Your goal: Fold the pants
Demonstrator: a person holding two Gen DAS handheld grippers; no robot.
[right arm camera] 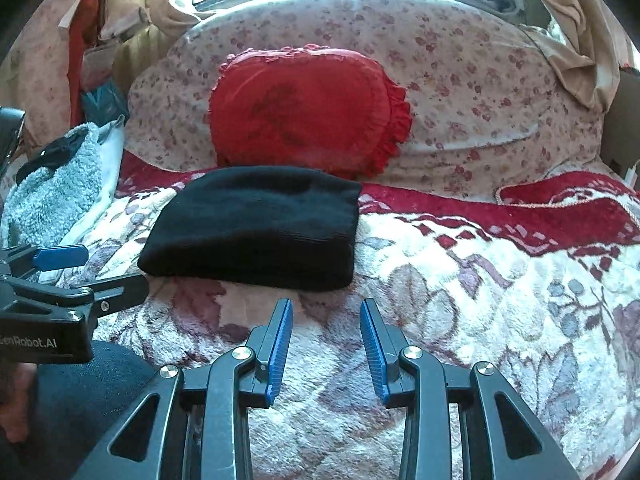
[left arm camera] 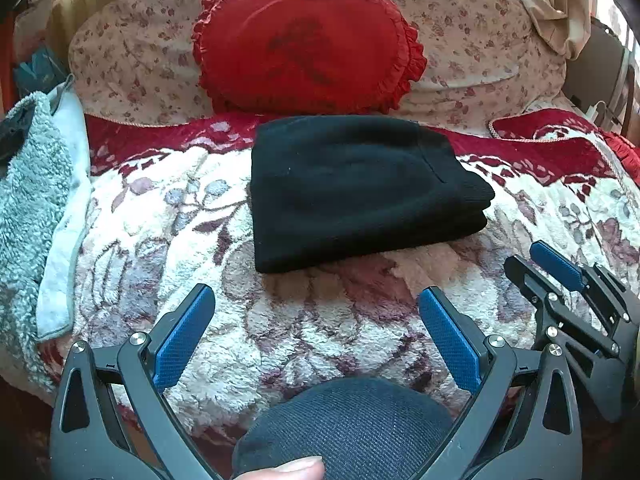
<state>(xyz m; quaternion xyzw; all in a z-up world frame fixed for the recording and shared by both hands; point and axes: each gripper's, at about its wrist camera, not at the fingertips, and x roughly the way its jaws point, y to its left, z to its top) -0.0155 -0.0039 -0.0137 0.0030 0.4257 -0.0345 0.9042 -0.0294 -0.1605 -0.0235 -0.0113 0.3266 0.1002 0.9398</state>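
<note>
Black knit pants point(left arm camera: 360, 192) already sit as a compact folded stack on the floral fleece blanket point(left arm camera: 280, 340), just in front of the red ruffled cushion point(left arm camera: 308, 44).

Your left gripper point(left arm camera: 316, 336): jaws wide apart, nothing between the blue pads. The stack lies at 12 o'clock from it, slightly toward 1, clear of the tips.

Your right gripper point(right arm camera: 326, 344): jaws partly apart, also empty. In its view the stack lies at 11 o'clock, its near edge close ahead of the tips but not touching.

Long axis of the stack runs about 9-to-3 across both views. Layered open edges show at the 3 o'clock end in the left view, so I read the fold line as being on the 9 o'clock side.

Neither hand looks clearly nearer. Both hang off the near long edge, left toward the 9 o'clock end, right toward the 3 o'clock end.

Judgement: the fold looks essentially done. If another half-fold is wanted, it goes along that long axis, bringing one short end over the other. Otherwise just tidy the loose 3 o'clock edges.

Your knee point(left arm camera: 344, 420) in dark fabric sits low between the left fingers.
</note>
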